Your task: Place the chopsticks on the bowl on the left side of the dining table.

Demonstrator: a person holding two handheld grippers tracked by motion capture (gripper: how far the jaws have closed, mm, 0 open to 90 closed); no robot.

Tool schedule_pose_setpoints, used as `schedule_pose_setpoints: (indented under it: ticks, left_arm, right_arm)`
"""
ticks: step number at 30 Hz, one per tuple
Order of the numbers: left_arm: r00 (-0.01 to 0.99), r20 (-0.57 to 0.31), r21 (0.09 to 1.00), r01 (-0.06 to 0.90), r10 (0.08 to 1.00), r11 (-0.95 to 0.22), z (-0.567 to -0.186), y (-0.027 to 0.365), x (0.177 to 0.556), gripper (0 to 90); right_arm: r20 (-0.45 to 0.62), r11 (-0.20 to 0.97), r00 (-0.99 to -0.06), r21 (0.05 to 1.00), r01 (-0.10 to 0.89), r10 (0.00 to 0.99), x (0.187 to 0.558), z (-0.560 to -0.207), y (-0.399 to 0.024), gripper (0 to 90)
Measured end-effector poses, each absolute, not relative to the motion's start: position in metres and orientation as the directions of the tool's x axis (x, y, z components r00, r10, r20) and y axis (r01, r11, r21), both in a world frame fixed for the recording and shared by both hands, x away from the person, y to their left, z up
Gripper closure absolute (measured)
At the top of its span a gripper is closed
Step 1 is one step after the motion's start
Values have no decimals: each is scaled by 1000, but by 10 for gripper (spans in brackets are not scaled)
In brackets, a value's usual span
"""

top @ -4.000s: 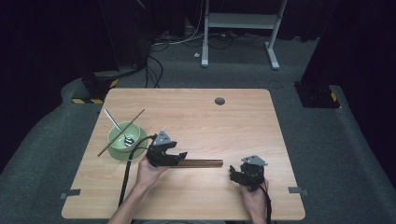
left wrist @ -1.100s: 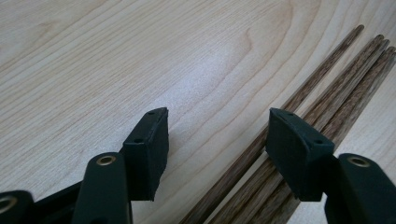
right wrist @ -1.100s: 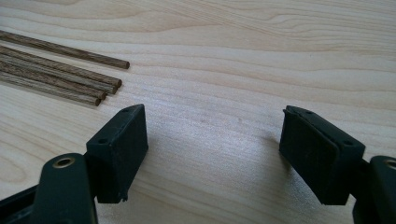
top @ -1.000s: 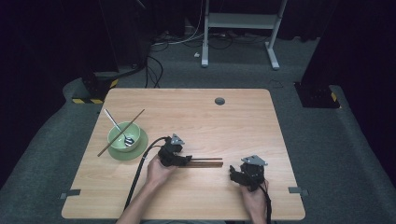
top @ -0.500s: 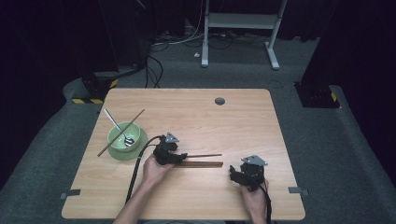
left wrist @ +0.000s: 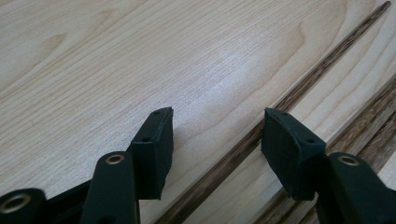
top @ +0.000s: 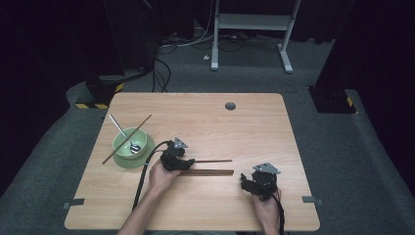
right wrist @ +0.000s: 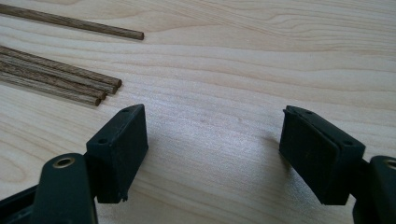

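**A:** A person sits at a wooden table (top: 274, 122) with a gripper in each hand. The left gripper (top: 188, 161) lies low over one loose chopstick (top: 215, 161), which runs level across the middle of the tabletop, its far tip pointing toward the person's right.

**B:** And the claw of that gripper?

**A:** The left gripper (left wrist: 217, 135) has its jaws apart, at a middling width, and they have just been closing. The chopstick (left wrist: 299, 91) passes slantwise between the two pads on the wood; neither pad presses on it, so nothing is gripped.

**B:** What lies beside it?

**A:** A bundle of chopsticks (top: 210, 172), packed side by side, lies just nearer the person, almost parallel to the loose one and a little apart from it. From the right gripper's own camera the bundle's ends (right wrist: 100, 91) sit at upper left, with the loose chopstick (right wrist: 74, 22) above them.

**B:** The right hand?

**A:** The right gripper (top: 247, 182) rests near the table's front edge, beyond the bundle's right end. Its jaws stand wide over bare wood, holding nothing (right wrist: 212, 144).

**B:** Anything else?

**A:** A green bowl (top: 128, 147) on a matching saucer (top: 142, 160) sits to the left, a spoon (top: 122, 133) in it and another chopstick (top: 117, 148) laid across its rim.
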State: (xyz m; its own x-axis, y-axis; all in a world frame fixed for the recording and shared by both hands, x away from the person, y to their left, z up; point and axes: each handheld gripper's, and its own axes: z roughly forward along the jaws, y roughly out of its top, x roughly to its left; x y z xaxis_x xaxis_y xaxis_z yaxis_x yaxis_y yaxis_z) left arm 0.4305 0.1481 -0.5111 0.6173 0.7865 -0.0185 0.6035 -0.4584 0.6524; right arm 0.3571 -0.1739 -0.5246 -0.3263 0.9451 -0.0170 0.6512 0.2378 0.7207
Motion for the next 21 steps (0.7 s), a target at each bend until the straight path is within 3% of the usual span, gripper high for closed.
schedule_pose_setpoints:
  ticks: [21]
  left_arm:
    - [588,-30,643,630,809,-435,-509,155,443,560]
  right_arm:
    - [-18,239,-328,721,650,945,357,-525,-174,228]
